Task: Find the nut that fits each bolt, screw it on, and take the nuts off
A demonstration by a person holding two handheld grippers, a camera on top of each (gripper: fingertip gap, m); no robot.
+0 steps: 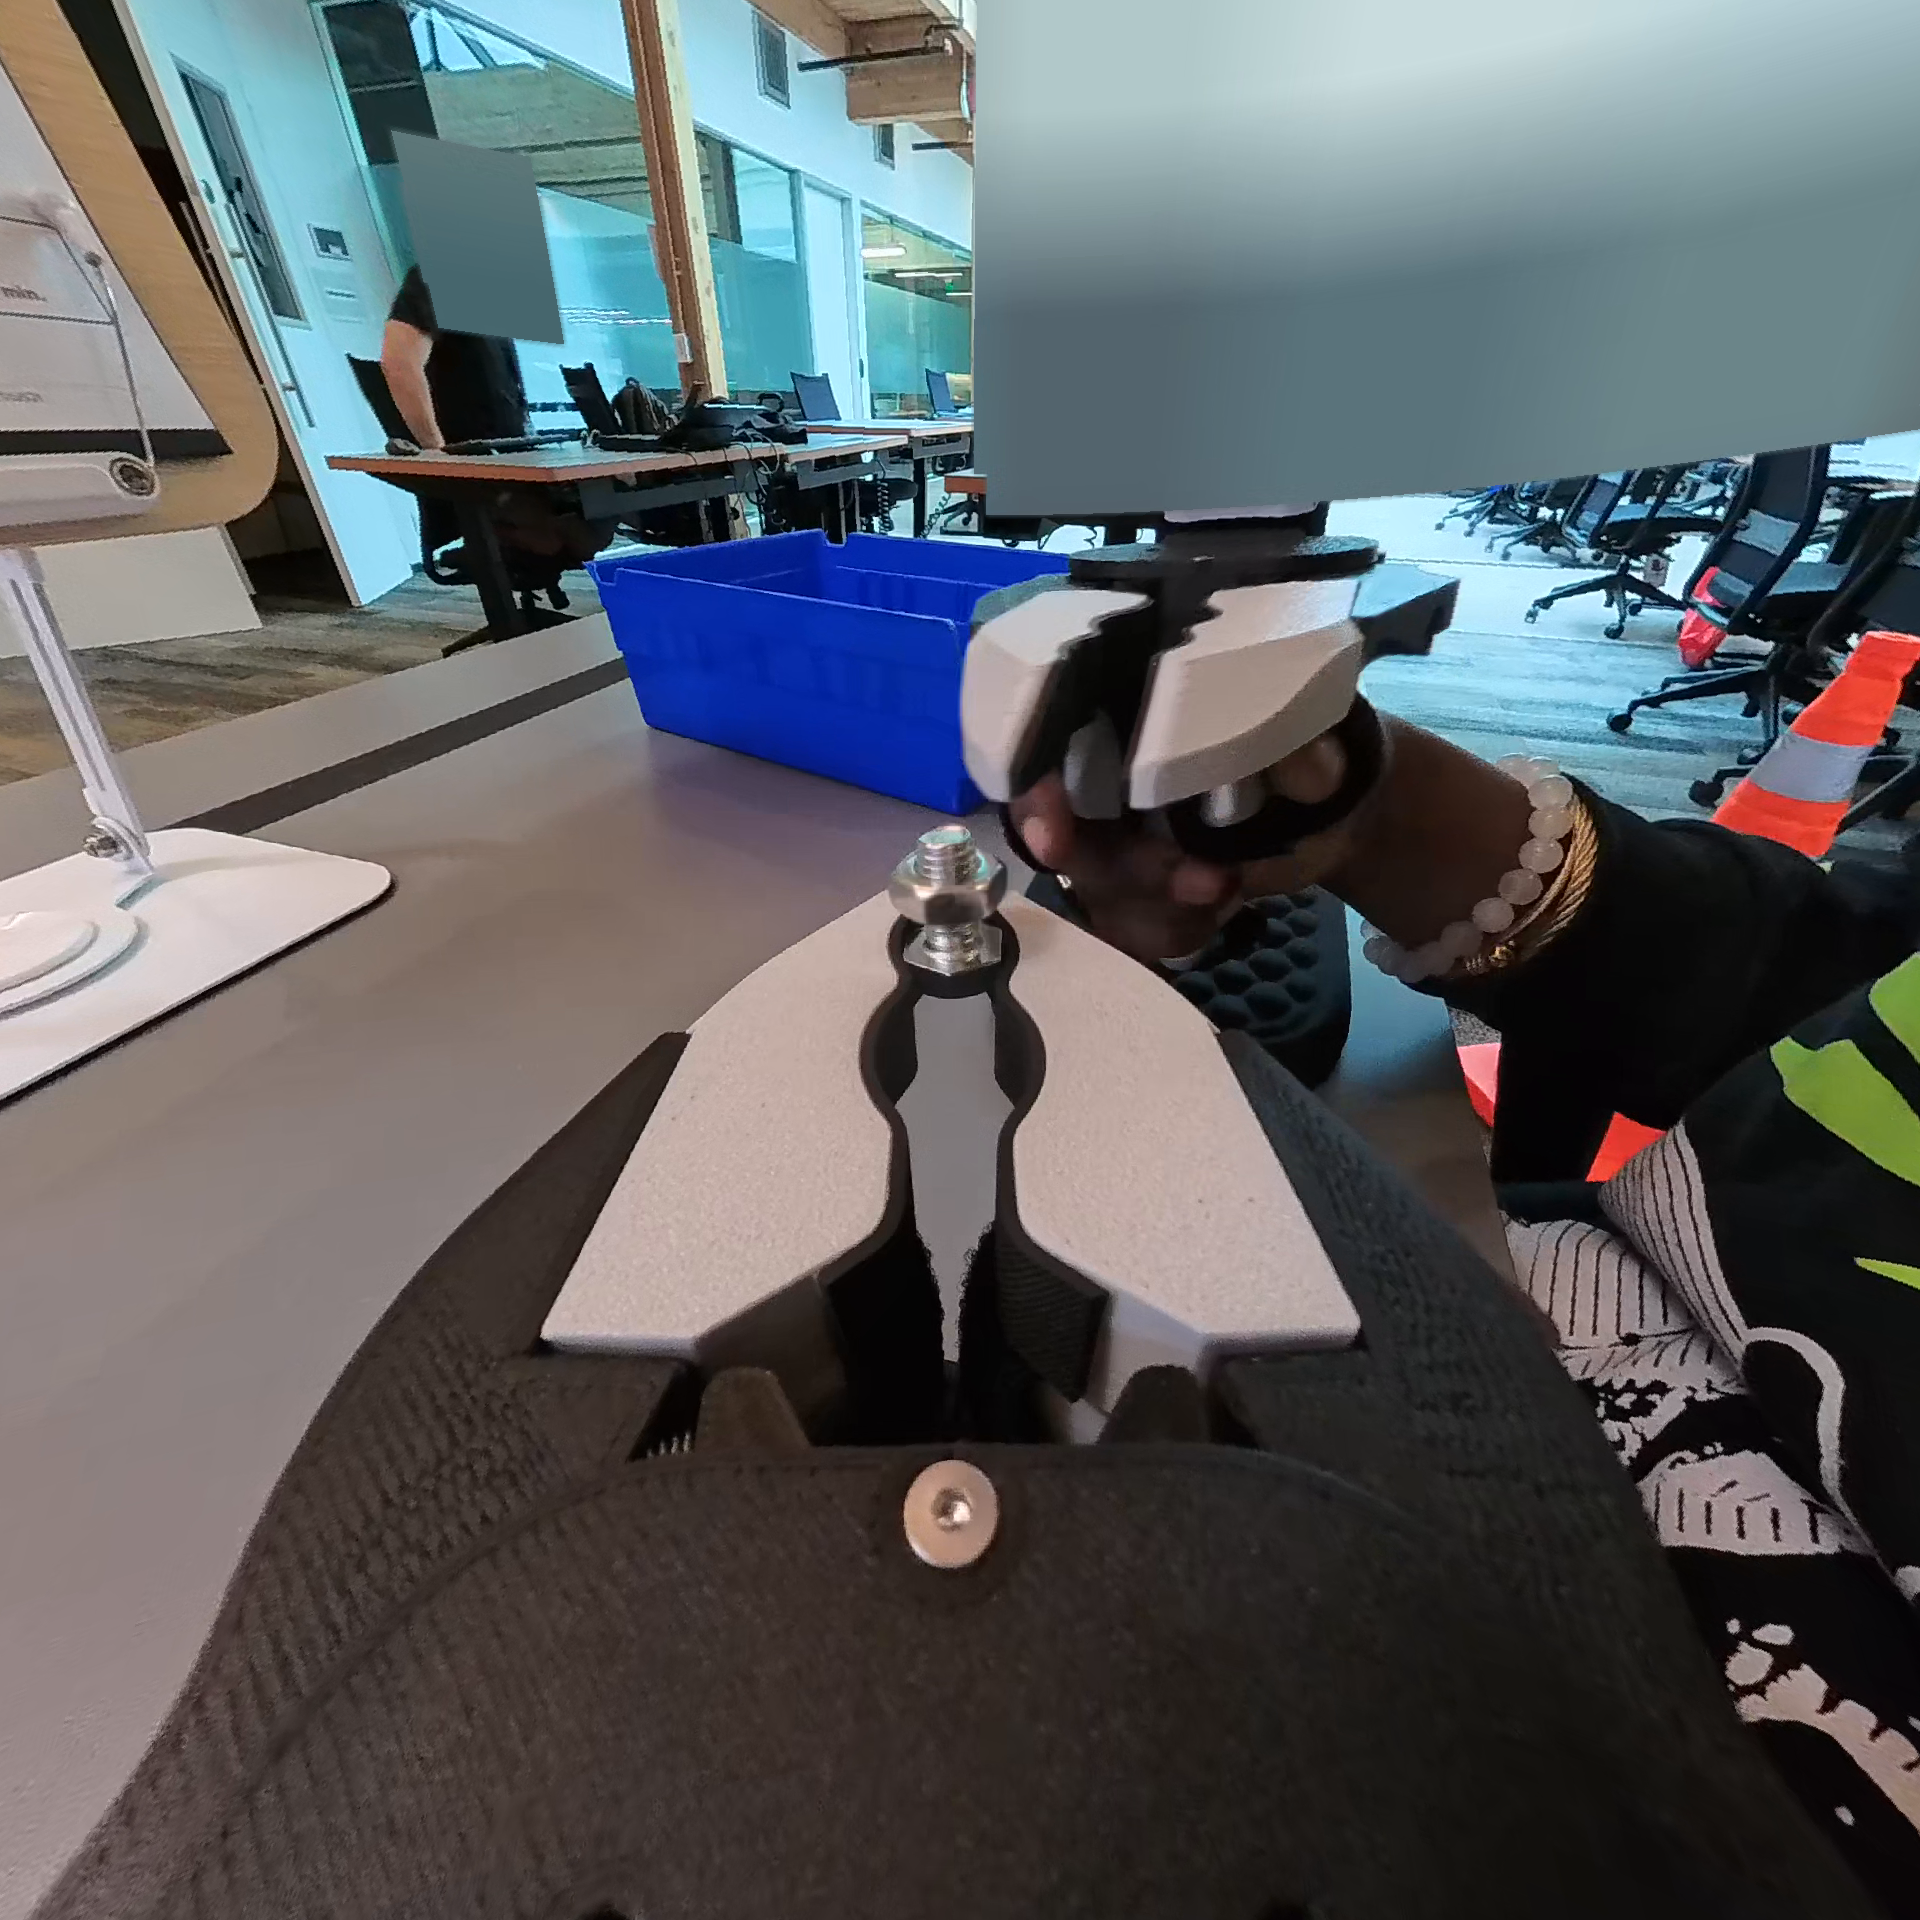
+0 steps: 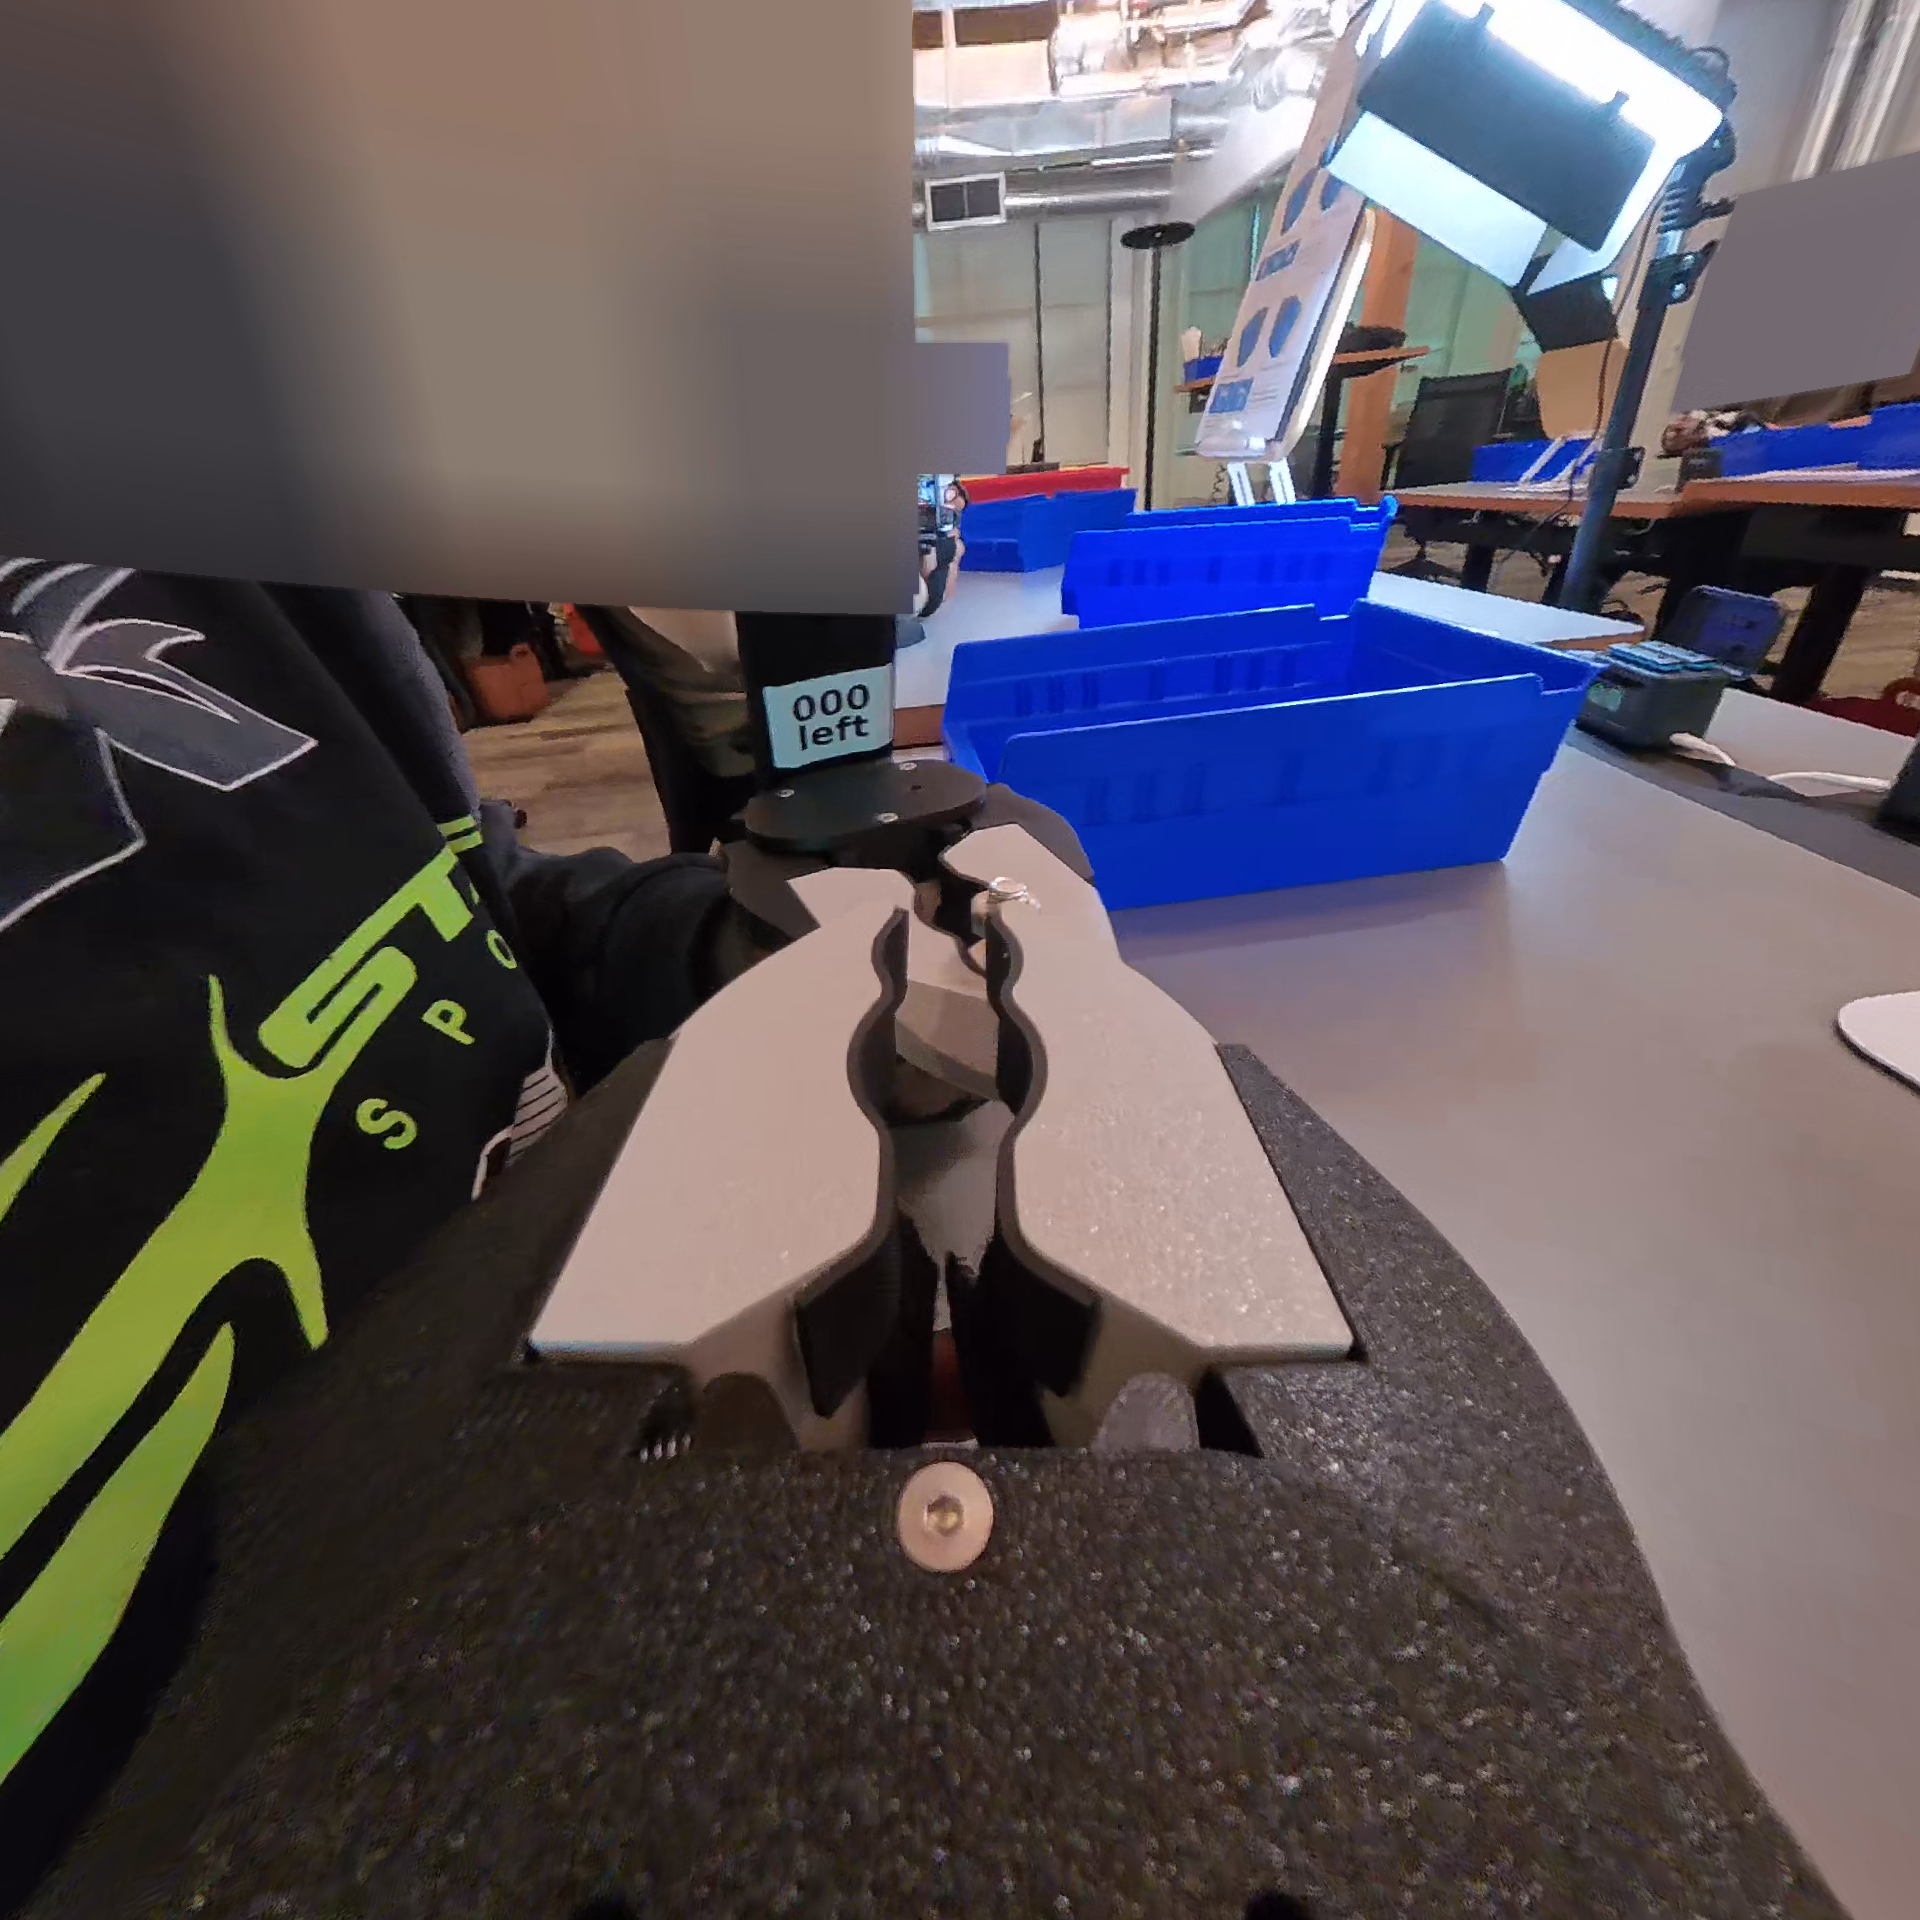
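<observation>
Left gripper point(image 1: 948, 961) clamped on bolt point(image 1: 945, 904), nut point(image 1: 945, 883) part-way down the thread; right gripper point(image 2: 951, 914) state unclear.

Bolt head is hidden between the left tips; only the upright thread and nut show, above the grey table point(image 1: 364, 1091). In the left view the right gripper point(image 1: 1127, 717) hangs just beyond the bolt, tips down, held in a hand point(image 1: 1164, 883), nothing seen in it. The right view's own tips sit nearly together but overlap the left gripper behind them, so closed or not, can't tell. Only the right view shows a small metal part point(image 2: 1008, 889) at the far gripper, too small to identify. Blue bin point(image 2: 1278, 790) behind.
</observation>
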